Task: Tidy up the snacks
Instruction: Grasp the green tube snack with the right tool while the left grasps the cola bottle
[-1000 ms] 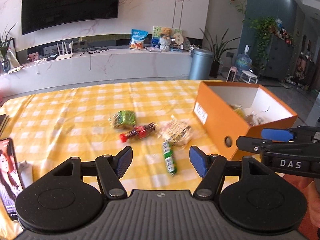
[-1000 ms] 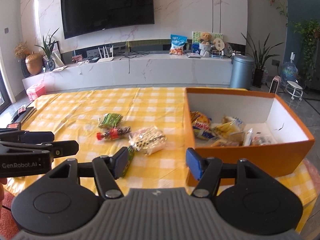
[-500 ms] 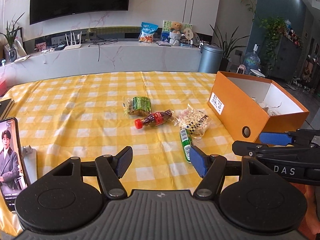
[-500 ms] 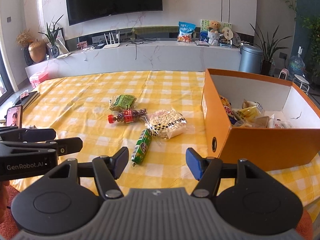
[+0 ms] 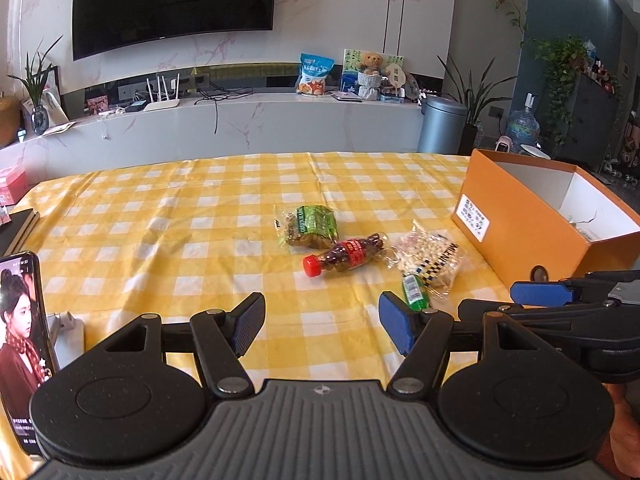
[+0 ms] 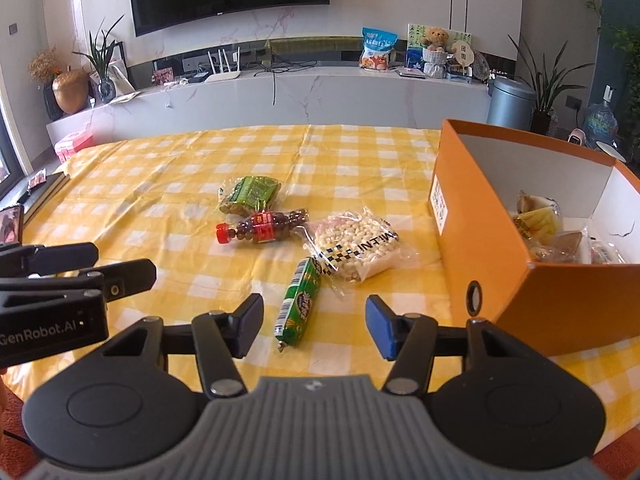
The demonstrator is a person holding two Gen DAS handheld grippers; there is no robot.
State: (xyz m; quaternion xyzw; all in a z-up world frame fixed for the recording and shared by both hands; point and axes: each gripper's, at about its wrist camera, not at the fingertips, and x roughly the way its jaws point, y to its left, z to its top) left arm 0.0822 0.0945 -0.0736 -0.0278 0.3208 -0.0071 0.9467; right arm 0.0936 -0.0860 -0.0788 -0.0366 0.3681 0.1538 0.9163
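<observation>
Desk [image 6: 132, 196] under yellow check cloth; four snacks loose at its centre, orange box [image 6: 532, 292] at 3 o'clock with several packets already inside.

Left to right, right wrist view:
- Left tool [image 5: 321, 325]: released, nothing between the jaws, held back at the near edge.
- Green packet [image 6: 249, 193] at 11 o'clock: soft, crinkly film, light. Pinch across the middle.
- Cola-bottle candy [image 6: 262, 227] on its side, red cap toward 9 o'clock: rigid, round, likely to roll; grip across the label.
- Green tube [image 6: 301, 300] lying along the 12–6 line, nearest item: firm, slick wrapper, light. Take at mid-length, across the narrow axis.
- Peanut bag [image 6: 356, 247] at 1 o'clock, its corner touching the tube's far end: lumpy, loose film, heavier.
- Right tool [image 6: 315, 325]: released, empty; tube lies just ahead, slightly left of the centreline.

Judgement: tube is the likely next pick.
</observation>
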